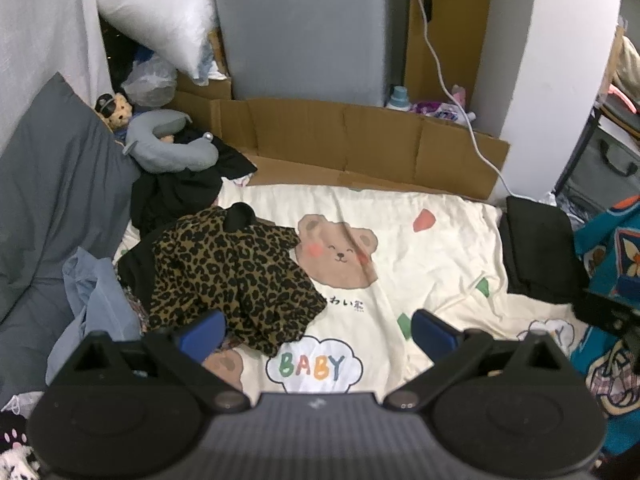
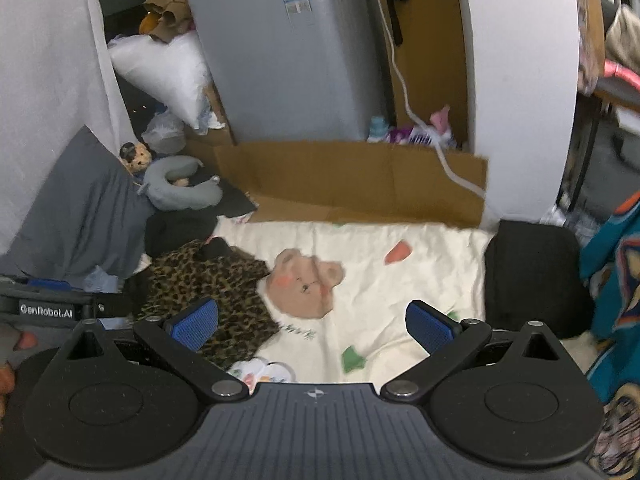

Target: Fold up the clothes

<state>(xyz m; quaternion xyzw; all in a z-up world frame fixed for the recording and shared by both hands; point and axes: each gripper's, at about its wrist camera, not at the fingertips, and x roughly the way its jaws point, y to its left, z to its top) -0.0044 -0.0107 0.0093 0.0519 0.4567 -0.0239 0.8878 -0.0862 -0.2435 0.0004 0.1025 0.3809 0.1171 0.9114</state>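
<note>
The left gripper (image 1: 316,330), a black two-finger tool with blue ribbed pads, hangs above the bed with its jaws spread wide and nothing between them. The right gripper (image 2: 312,326), of the same make, is likewise spread and empty; its view is slightly blurred.

The crumpled leopard-print garment (image 1: 236,272) in brown and black lies in a heap on the cream bedsheet printed with cartoon bears and the word BABY (image 1: 440,248). In the left wrist view the garment sits just ahead of the left finger pad, on the left part of the sheet, its edge touching the printed bear face. In the right wrist view it lies at the same side (image 2: 208,292), partly behind the left pad of that gripper. A rumpled light-blue cloth (image 1: 92,300) lies just left of the garment, and a pile of black clothing (image 1: 176,196) rests behind it, against a large grey pillow (image 1: 52,200).

A folded black garment (image 1: 536,248) sits at the right edge of the sheet, well apart from the leopard-print one. A grey U-shaped neck pillow (image 1: 172,148) and a small plush toy (image 1: 114,110) lie at the far left corner. Flattened brown cardboard (image 1: 360,140) borders the far edge of the bed, with a grey appliance (image 1: 304,28) standing behind it.
</note>
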